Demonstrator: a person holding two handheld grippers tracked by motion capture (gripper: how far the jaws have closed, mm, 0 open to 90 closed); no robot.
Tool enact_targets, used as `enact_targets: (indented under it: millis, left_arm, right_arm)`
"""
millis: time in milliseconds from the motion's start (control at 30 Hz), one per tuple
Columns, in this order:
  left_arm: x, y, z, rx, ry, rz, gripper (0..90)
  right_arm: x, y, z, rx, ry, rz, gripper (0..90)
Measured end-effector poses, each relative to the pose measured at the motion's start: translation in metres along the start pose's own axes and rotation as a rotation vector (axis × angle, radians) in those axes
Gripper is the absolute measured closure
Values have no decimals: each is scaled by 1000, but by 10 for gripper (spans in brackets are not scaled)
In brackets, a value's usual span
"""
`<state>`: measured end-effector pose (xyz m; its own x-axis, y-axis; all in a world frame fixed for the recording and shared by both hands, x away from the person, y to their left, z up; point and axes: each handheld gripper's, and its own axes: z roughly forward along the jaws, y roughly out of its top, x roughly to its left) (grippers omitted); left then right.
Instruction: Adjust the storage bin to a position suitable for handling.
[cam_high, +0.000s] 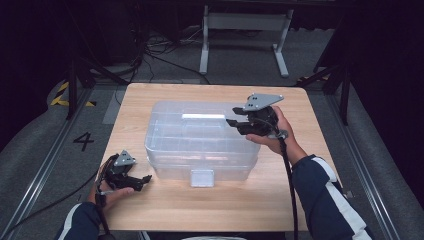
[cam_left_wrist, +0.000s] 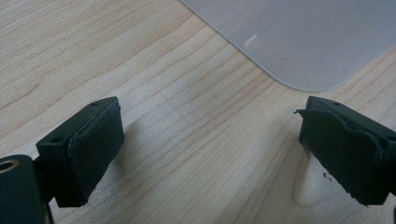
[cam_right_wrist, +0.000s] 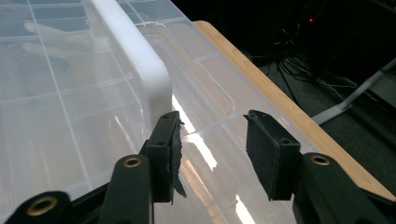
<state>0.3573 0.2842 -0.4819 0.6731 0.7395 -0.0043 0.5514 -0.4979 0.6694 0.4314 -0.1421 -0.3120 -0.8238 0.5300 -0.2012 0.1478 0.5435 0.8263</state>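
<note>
Clear plastic storage box (cam_high: 200, 140) is seen at the middle of the wooden table (cam_high: 210, 205), lid on, a front latch (cam_high: 202, 177) facing the person. Right gripper (cam_high: 234, 116) is held at the box's right far corner, over the lid; in the right gripper view its jaws stand part-spread with nothing pinched between them, hovering over the lid's edge near a white handle (cam_right_wrist: 140, 60). Whether the pads are grazing the lid cannot be told, the glare makes it hard to judge. Left gripper (cam_high: 145, 180) is rested on the table just beside the box's near left corner, jaws spread wide and empty, box corner (cam_left_wrist: 303, 42) seen ahead of them. Handling: box is judged light, thin-walled, fairly stiff but flexible at the lid, smooth and slippery to rubber pads; cracking is possible if squeezed hard. Best hold is expected at the lid rim or the white handle, not the flat panels. Nothing else is on the table; a metal frame leg (cam_high: 205, 45) and floor cables (cam_high: 165, 55) lie well beyond the far edge, so no obstruction is expected.
</note>
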Motion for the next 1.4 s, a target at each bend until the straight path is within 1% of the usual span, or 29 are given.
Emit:
enact_targets:
  millis: [67,400,533,567,733,800,833,900,933,1033,1100,1167,1200,1267,1300,1333,1367,1400]
  left_arm:
    - [0,0,0,0,1,1,70]
    - [0,0,0,0,1,1,70]
    - [0,0,0,0,1,1,70]
    - [0,0,0,0,1,1,70]
    - [0,0,0,-1,1,1,70]
    - [0,0,0,2,1,1,70]
    - [0,0,0,5,0,2,70]
    - [0,0,0,-1,1,1,72]
    - [-1,-1,0,0,-2,-19,72]
    - [-1,-1,0,-1,0,-17,80]
    - [-1,-1,0,-4,-1,-19,85]
    - [-1,0,-1,-2,-3,-13,102]
    - [-1,-1,-2,-3,-2,-14,113]
    - [0,0,-3,-5,6,-4,158]
    - [-1,0,-4,-5,1,-12,174]
    - [-2,0,-4,-1,-4,-13,198]
    - [-2,1,-5,-6,0,4,234]
    - [-4,1,-6,-10,-17,4,275]
  right_arm:
    - [-1,-1,0,-4,22,13,602]
    - [2,-4,-5,-20,55,17,585]
    - [4,-7,-5,-26,87,22,566]
    - [5,-7,-4,-26,95,17,566]
    - [12,0,1,-30,108,-12,567]
    - [13,2,2,-32,113,-11,575]
    - [13,4,4,-30,115,-11,594]
    - [13,6,5,-23,108,-11,612]
    - [13,6,5,-23,108,-11,612]
    - [11,8,6,-17,98,-6,639]
    - [11,11,6,-15,104,-13,659]
    - [12,14,6,-19,108,-25,713]
    - [12,15,6,-29,120,-27,732]
    - [14,18,8,-18,114,-47,735]
    - [15,19,9,-14,111,-56,735]
    - [14,20,9,-11,108,-54,735]
    - [13,20,10,-8,109,-53,735]
    - [13,21,10,-8,108,-52,736]
